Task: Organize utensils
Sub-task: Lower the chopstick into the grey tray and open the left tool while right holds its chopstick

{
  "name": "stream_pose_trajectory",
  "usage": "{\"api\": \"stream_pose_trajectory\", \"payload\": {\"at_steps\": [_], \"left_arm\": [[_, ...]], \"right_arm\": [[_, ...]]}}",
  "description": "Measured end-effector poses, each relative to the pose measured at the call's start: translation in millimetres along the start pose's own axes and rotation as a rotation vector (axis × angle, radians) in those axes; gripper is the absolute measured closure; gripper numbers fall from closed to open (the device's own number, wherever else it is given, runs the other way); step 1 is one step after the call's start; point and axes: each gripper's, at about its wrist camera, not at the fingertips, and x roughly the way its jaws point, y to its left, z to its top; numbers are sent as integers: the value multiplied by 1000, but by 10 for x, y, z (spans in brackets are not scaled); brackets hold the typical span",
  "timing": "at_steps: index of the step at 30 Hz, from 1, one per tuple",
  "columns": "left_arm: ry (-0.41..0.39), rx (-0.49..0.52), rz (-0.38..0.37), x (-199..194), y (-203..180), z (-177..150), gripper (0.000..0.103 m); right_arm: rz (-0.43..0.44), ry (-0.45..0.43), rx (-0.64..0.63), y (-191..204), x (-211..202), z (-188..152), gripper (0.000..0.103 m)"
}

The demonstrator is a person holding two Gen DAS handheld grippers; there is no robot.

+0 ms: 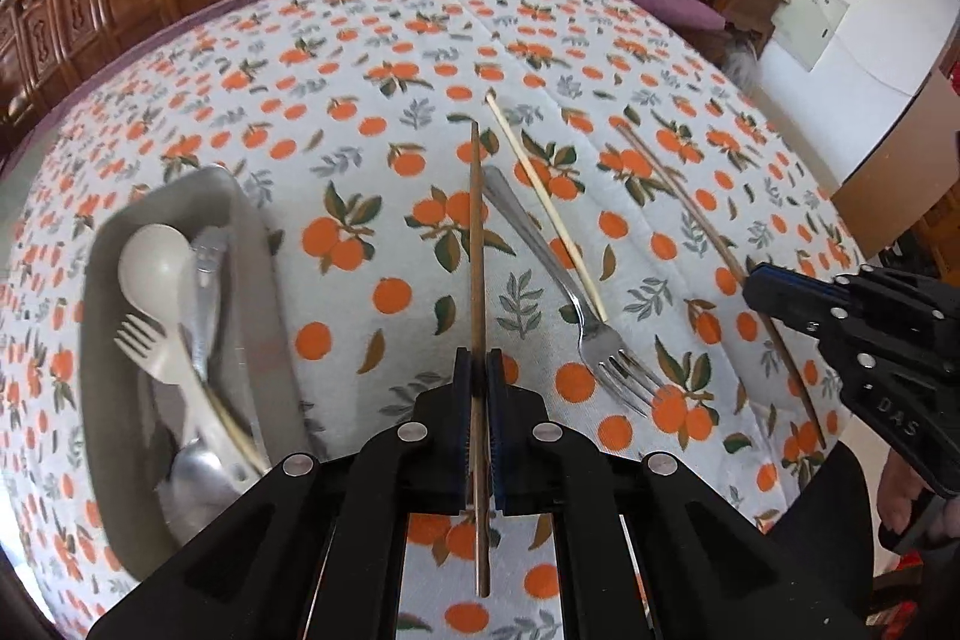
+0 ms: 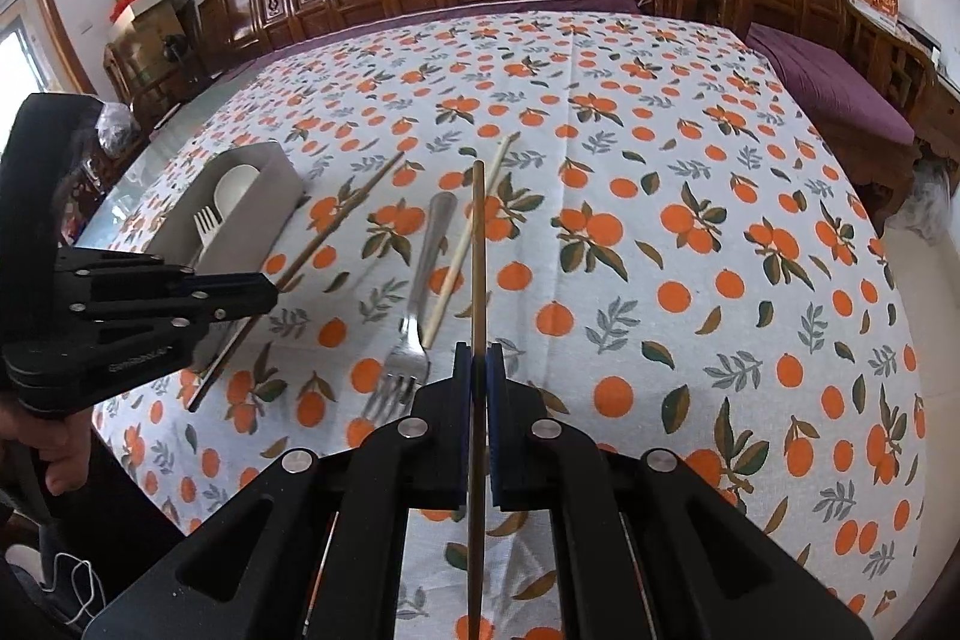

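My left gripper is shut on a brown chopstick that points away over the tablecloth. My right gripper is shut on a second brown chopstick. Each gripper shows in the other's view: the right gripper at the right edge with its chopstick, the left gripper at the left with its chopstick. Between them on the cloth lie a metal fork and a pale chopstick.
A grey tray stands on the left of the table and holds a white spoon, a white fork and metal cutlery. Carved wooden chairs line the far edge. A person's hand grips the left tool.
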Motion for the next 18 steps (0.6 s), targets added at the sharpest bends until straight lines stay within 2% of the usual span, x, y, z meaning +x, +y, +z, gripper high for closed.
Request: {"api": "stream_pose_trajectory", "payload": {"at_steps": [11, 18], "left_arm": [[-96, -33, -4, -542, 244, -83, 99], [-133, -64, 6, -747, 458, -141, 99]], "right_arm": [[16, -27, -30, 285, -87, 136, 97], [31, -31, -64, 527, -68, 213, 97]]}}
